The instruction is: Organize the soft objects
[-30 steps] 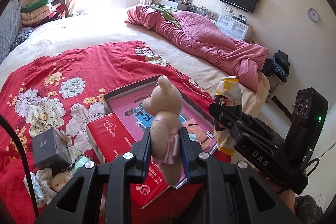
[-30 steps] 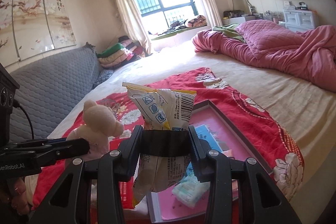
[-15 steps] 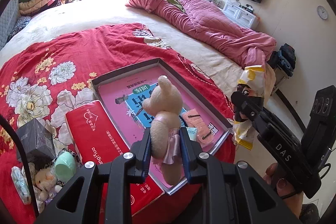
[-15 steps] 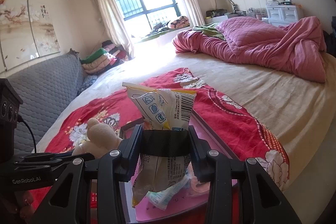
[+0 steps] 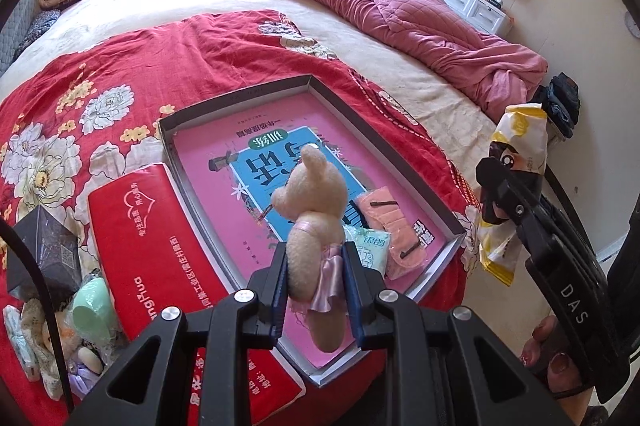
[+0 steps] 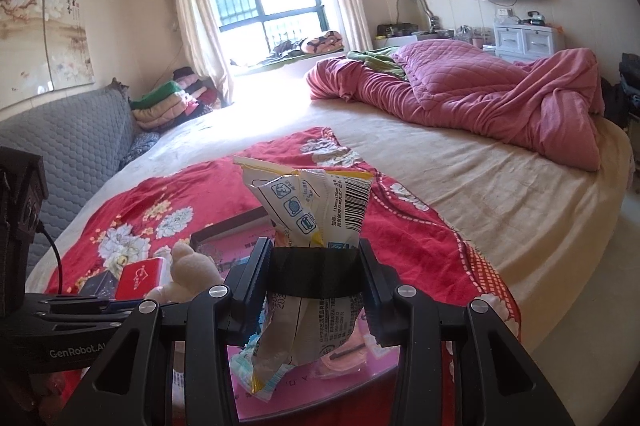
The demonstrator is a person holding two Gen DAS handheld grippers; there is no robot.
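My left gripper (image 5: pixel 314 262) is shut on a small cream teddy bear (image 5: pixel 312 202) in a pink skirt and holds it above the open grey box (image 5: pixel 240 98). The box holds a pink and blue book (image 5: pixel 260 166), a pink pouch (image 5: pixel 390 222) and a small tissue pack (image 5: pixel 370 246). My right gripper (image 6: pixel 316 266) is shut on a white and yellow snack bag (image 6: pixel 316 210) and holds it above the box's near right side. That bag also shows in the left wrist view (image 5: pixel 520 146). The bear also shows in the right wrist view (image 6: pixel 192 272).
A red tissue pack (image 5: pixel 156 250) lies left of the box on the red floral blanket (image 5: pixel 120 66). A dark box (image 5: pixel 44 250), a green item (image 5: pixel 94 306) and small dolls (image 5: pixel 44 338) lie further left. A pink quilt (image 5: pixel 400 10) is heaped at the far side of the bed.
Both grippers have risen and tilted downward over the box, each still holding its object. The right gripper with the snack bag has drifted to the right of the box.
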